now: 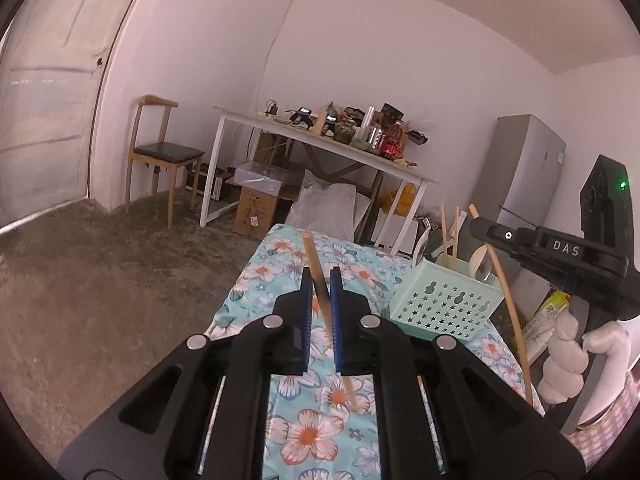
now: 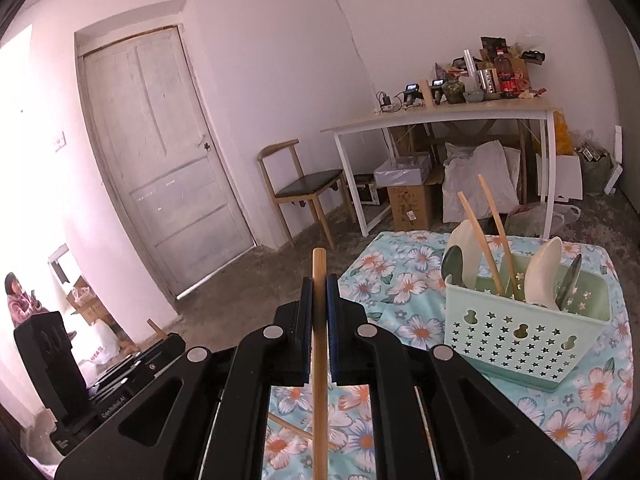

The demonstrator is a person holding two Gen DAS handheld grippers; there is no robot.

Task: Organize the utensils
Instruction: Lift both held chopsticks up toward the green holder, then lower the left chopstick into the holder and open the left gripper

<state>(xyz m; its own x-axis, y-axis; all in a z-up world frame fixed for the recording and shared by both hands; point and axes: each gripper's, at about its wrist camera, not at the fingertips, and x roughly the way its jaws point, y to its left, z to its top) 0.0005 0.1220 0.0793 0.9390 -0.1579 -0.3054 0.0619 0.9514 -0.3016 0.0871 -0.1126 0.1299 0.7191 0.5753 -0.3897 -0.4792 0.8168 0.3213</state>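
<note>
A: Left side status?

B: My left gripper (image 1: pixel 321 276), centre of the left wrist frame: blue pads clamped on a thin light-wood chopstick (image 1: pixel 316 268), tilted, top leaning upper left, lower tip over the flower-print turquoise cloth (image 1: pixel 304 436).

A: Holder?

B: Mint-green perforated plastic utensil basket (image 1: pixel 444 304), right of centre on that cloth, with chopsticks and spoons standing in it.

A: Right side?

B: My right gripper (image 2: pixel 319 280), centre of the right wrist frame: jaws closed on a second light-wood chopstick (image 2: pixel 319 360), near upright, running down out of frame. Another chopstick (image 2: pixel 296 432) lies on the cloth, lower centre. Basket sits right of centre.
</note>
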